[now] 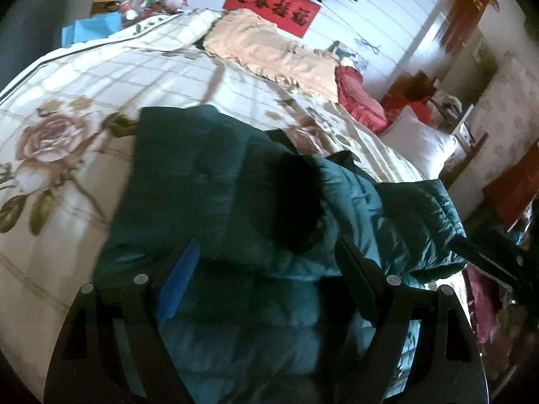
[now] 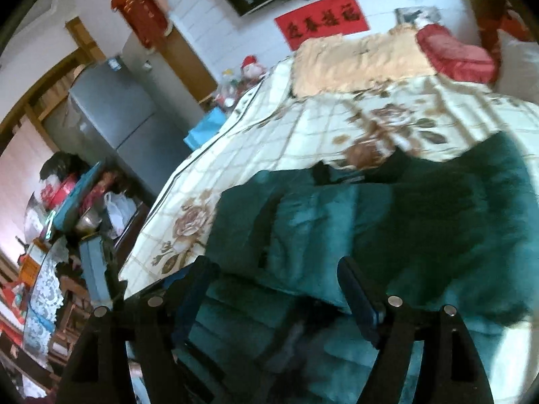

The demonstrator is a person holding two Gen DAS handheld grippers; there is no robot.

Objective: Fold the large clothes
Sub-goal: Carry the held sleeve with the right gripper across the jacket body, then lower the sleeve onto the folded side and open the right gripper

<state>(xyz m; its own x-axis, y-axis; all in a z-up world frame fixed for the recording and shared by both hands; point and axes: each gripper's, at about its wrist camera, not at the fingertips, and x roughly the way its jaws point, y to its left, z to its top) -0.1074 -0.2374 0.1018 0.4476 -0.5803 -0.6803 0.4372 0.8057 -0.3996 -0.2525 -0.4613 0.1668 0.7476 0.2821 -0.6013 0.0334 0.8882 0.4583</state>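
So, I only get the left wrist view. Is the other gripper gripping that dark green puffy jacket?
Observer: No. In the right wrist view the right gripper stands open over the dark green puffy jacket, pinching nothing.
Operator: And what is beside the floral-covered bed over there?
Observer: A cluttered table with a white lace cloth.
Operator: Anything else?
Observer: A white plastic bag sits near that table.
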